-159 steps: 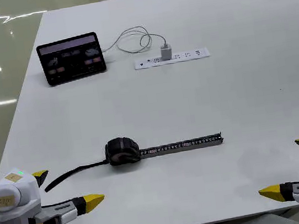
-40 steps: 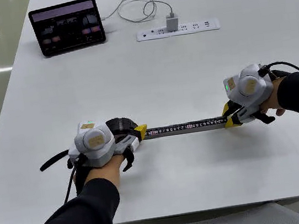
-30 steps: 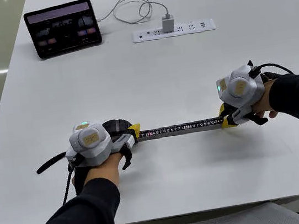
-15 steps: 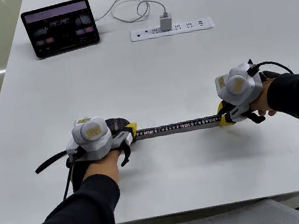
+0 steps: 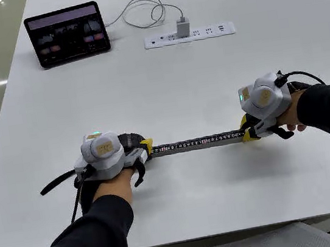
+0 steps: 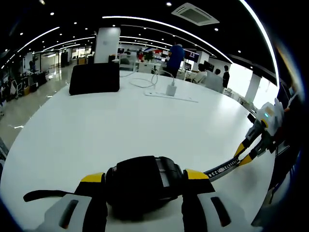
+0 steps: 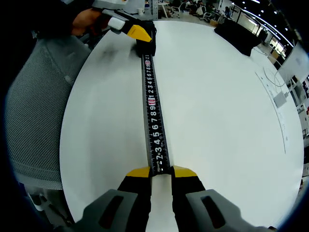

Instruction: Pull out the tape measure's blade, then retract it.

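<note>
Table: a white table carries everything; its near edge runs across the bottom of the head view.
Tape measure: the black tape measure lies flat near the table's near edge, left of the middle, and is well apart from the things along the far side.
Strap: a black strap trails from the case toward the table's left edge.
Blade: the blade is drawn out. It lies flat on the table and runs straight to the right, roughly parallel to the near edge. In the right gripper view the blade has its numbers facing up.
Left gripper: the left gripper has one yellow-tipped jaw on each side of the case and clamps it. The left gripper view shows the case sitting between the two jaws.
Right gripper: the right gripper pinches the free end of the blade. In its own view the right gripper has its tips pressed close on either side of that end.
Tablet: a dark tablet stands propped near the far left corner.
Power strip: a white power strip lies near the far edge with a charger plugged into it.
Cable: a white cable loops from the charger to the tablet.
</note>
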